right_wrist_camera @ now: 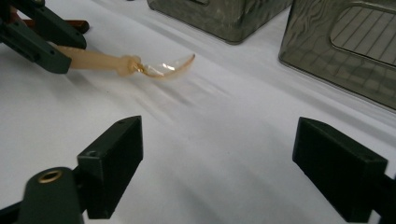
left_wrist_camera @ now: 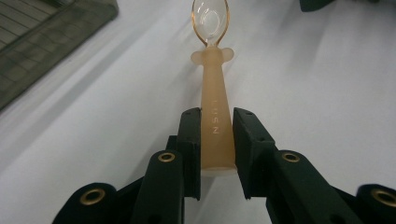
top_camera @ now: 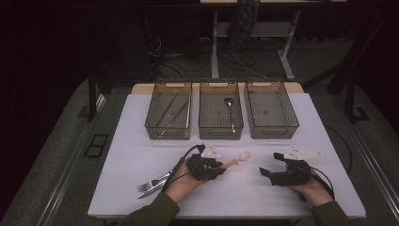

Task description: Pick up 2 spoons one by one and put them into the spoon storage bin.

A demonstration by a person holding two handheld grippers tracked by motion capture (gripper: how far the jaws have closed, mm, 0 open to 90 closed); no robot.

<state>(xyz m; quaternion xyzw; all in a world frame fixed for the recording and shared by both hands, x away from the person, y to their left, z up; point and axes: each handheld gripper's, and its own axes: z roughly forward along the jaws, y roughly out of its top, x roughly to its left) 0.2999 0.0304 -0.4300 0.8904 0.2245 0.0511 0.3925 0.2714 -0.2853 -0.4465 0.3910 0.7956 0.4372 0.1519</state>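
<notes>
Spoon [left_wrist_camera: 214, 93] of peach-coloured plastic sits between the jaws of your left hand-held gripper [left_wrist_camera: 216, 140], its thick handle pinched from both sides and its clear bowl pointing straight away from the jaws. Raised letters run along the handle, reading "LUSN" as far as you can make them out. The spoon lies low over the white surface [top_camera: 141, 155]; whether it touches you cannot tell.

Your right hand-held gripper [right_wrist_camera: 217, 158] rests off to the spoon's bowl side, well apart from it, jaws spread wide with only bare surface between them.

Beyond both hand-held grippers stand three smoky see-through bins in a row. The left bin [top_camera: 168, 110], ahead of your left hand-held gripper, holds what look like thin chopsticks lying slantwise. The middle bin [top_camera: 220, 110] holds one metal spoon [top_camera: 230, 110] laid lengthwise. The right bin [top_camera: 270, 110], ahead of your right hand-held gripper, shows just its ribbed floor.

Behind and outward of your left hand lie a fork and knife [top_camera: 150, 186], side by side on the surface.
</notes>
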